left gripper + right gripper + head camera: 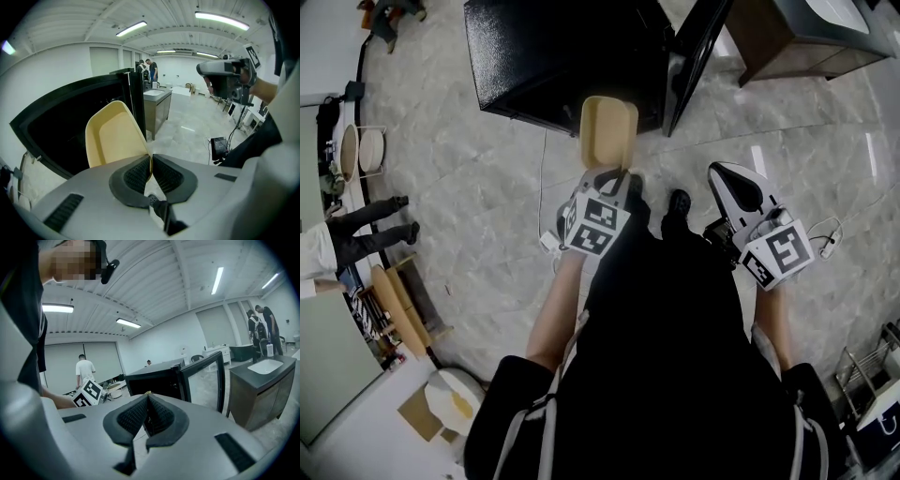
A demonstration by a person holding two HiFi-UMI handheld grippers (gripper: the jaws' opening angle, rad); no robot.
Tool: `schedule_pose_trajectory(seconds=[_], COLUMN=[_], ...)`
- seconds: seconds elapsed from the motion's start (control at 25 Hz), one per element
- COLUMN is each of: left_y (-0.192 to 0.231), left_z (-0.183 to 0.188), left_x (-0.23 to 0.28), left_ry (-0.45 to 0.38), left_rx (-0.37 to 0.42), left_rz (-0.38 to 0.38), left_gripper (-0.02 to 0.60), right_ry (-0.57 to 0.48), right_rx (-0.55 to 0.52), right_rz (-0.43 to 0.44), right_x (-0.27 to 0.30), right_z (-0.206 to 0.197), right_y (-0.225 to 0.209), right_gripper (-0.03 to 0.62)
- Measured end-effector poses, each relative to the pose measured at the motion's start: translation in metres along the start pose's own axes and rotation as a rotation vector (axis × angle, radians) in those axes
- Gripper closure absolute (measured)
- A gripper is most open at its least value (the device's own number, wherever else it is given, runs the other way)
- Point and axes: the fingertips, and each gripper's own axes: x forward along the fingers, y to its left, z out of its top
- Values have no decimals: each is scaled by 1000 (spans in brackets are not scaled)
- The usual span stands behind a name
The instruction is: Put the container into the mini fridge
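A cream plastic container (609,129) hangs in front of me, its hollow side up, just short of the black mini fridge (553,56). My left gripper (613,174) is shut on the container's near rim; in the left gripper view the rim (115,136) is pinched between the black pads (136,173). The fridge door (694,56) stands open to the right. My right gripper (719,172) floats to the right of the container, shut with nothing in it. In the right gripper view its gripper (147,397) points at the fridge (154,380) and open door (206,378).
A dark cabinet with a sink (806,37) stands right of the fridge door. A white cable (544,187) runs across the marble floor to an adapter (549,242). A person's legs (361,230) and shelving are at the left; a metal rack (867,384) is at the lower right.
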Motion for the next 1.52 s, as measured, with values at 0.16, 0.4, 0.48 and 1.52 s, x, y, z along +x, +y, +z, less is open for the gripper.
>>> schedule_pose_trajectory(seconds=[0.16,0.4,0.48,1.52], left_y=[25,58,72,225], left_z=[-1,-25,-32,-34], left_x=[16,57,75,245], left_ry=[27,86,108,234], left_rx=[49,177,219,566], left_rz=[-31,-83,-82,195], left_gripper=[535,535,535,534], right_ry=[-19,-26,-27,45], right_rx=[0,-13,-9,90], right_rz=[-37,-117,-145,-398], right_x=[19,45,50,58], right_z=[12,10,6,-39], right_y=[7,20,22,34], right_gripper=[576,576,576,576])
